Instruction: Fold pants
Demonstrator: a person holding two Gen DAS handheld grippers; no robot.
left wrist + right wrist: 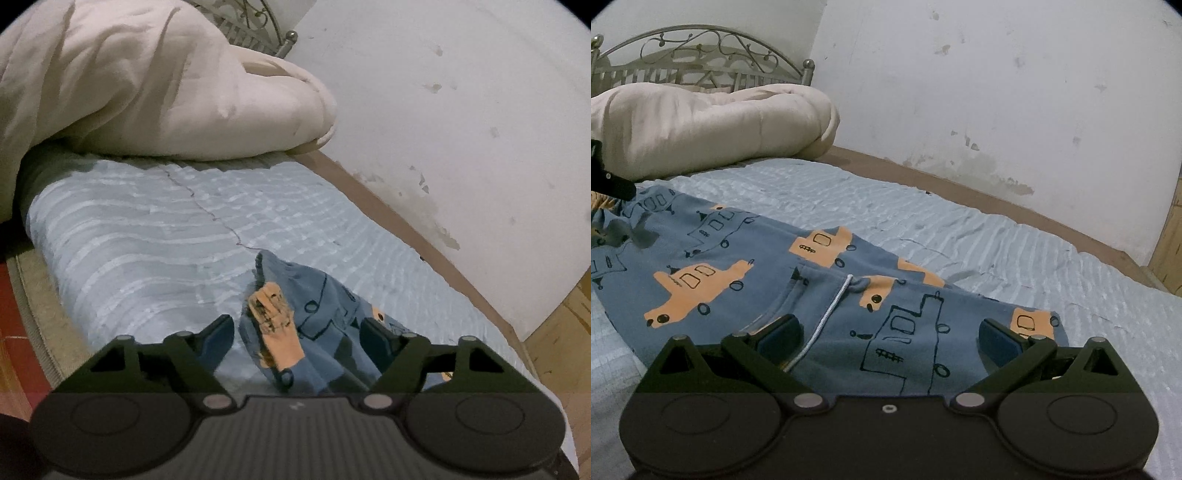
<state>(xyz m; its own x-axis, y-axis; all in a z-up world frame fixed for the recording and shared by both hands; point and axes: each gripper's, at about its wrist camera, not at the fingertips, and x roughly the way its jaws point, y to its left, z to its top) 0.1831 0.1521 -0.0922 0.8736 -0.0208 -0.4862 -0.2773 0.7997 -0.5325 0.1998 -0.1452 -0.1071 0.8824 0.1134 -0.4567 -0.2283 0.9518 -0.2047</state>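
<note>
Left gripper (297, 332): jaws spread, bunched leg end of pants (295, 325) between them, contact unclear; right gripper (890, 336): jaws spread over waistband, drawstring (827, 317) by left jaw; grasp stage; next, close both and fold on bed (997, 236).

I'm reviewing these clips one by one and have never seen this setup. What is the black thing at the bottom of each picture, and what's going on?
No robot here: a person holds a two-finger gripper in each hand, each with a fisheye camera looking along its fingers. One picture looks along the left gripper, the other along the right gripper. Both are open and hold nothing. Blue children's pants printed with orange vehicles lie on a light blue bedsheet. A white drawstring shows near the right gripper. Behind lie a cream comforter and a metal headboard.
</note>
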